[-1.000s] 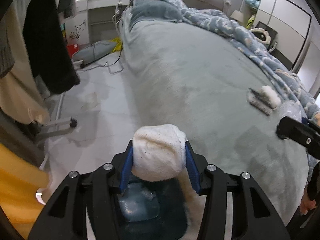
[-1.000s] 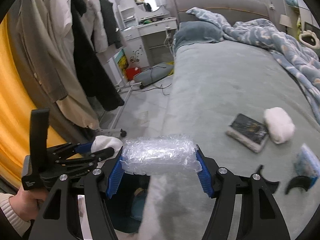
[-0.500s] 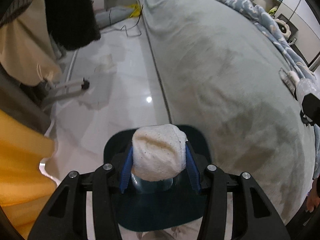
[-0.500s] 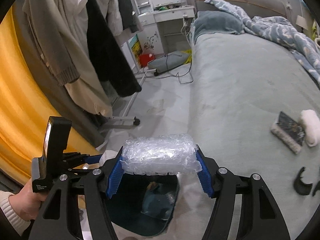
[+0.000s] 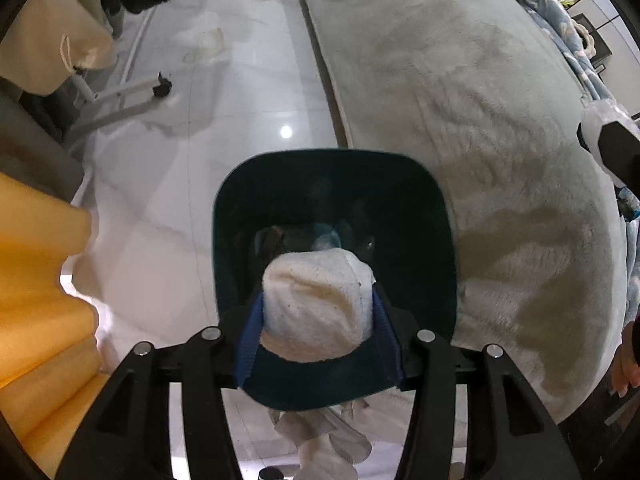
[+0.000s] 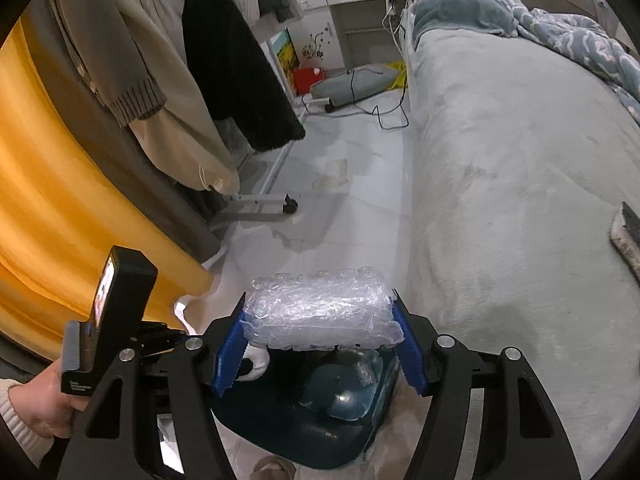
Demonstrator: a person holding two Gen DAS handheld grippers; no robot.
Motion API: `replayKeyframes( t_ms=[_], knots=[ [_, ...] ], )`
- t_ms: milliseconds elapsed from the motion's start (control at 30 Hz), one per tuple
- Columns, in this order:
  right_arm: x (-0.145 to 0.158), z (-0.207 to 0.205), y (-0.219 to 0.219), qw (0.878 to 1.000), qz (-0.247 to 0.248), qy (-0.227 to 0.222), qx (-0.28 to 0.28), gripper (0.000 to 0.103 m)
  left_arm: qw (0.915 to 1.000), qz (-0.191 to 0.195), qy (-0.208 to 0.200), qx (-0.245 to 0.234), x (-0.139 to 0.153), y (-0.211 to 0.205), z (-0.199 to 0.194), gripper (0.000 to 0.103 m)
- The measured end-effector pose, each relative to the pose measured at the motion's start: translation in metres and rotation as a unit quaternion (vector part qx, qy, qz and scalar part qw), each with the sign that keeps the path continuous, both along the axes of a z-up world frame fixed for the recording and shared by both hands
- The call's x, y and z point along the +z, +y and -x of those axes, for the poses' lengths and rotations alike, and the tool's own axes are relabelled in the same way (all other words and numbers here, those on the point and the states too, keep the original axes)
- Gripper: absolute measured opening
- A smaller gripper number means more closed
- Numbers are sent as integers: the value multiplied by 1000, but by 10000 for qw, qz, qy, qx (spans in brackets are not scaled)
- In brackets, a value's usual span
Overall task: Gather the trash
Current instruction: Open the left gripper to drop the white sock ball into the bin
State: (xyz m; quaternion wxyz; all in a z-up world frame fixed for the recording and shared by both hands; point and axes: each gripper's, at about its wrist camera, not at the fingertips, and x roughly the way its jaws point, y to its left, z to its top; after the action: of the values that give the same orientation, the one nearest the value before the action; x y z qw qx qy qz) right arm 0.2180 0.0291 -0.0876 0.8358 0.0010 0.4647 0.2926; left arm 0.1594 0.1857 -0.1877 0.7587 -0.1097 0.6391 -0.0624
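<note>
A dark teal trash bin (image 5: 440, 208) stands on the floor against the bed's edge, with clear plastic trash at its bottom. My left gripper (image 5: 318, 297) points steeply down over the bin's mouth. A white fuzzy wad (image 5: 316, 308) sits between its blue pads, which still touch it as the jaws are opening. My right gripper (image 6: 318, 311) is shut on a roll of bubble wrap (image 6: 320, 314), held above the bin (image 6: 320, 432) on the bed side. The wad (image 6: 256, 360) also shows low in the right wrist view.
The grey-green bed (image 6: 520, 160) fills the right side, with a dark book (image 6: 626, 236) lying on it. An orange curtain (image 6: 60, 200) and a clothes rack with hanging coats (image 6: 180, 80) crowd the left. Crumpled white paper (image 5: 328, 440) lies on the tiled floor by the bin.
Both grippers moved off the bed toward the floor and tilted down. The bin came from under the left gripper into full view below the wad. The right gripper closed in on the bin.
</note>
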Motion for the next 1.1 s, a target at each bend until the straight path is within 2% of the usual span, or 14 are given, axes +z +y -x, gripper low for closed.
replayKeyframes(
  t_ms=[133, 267, 300, 433, 633, 800, 1100],
  knots=[
    [-11, -2, 12, 9998, 117, 130, 63, 66, 9999, 77, 95, 3, -2, 8, 5, 63],
    [-23, -3, 19, 9992, 250, 296, 130, 66, 10000, 77, 0, -14, 5, 14, 7, 75],
    [-26, -3, 22, 9989, 285, 340, 144, 66, 9999, 116, -39, 1, 8, 16, 7, 76],
    [-31, -1, 27, 9982, 369, 417, 227, 66, 9991, 250, -309, 146, 22, 25, 6, 76],
    [-47, 2, 39, 9963, 553, 568, 325, 66, 9941, 229, -979, 413, 51, 41, 4, 76],
    [-58, 6, 49, 9938, 721, 700, 469, 66, 9859, 56, -1577, 551, 75, 49, 2, 73],
    [-76, 9, 53, 9894, 954, 921, 591, 66, 9680, 10, -2432, 624, 108, 51, 6, 63]
  ],
)
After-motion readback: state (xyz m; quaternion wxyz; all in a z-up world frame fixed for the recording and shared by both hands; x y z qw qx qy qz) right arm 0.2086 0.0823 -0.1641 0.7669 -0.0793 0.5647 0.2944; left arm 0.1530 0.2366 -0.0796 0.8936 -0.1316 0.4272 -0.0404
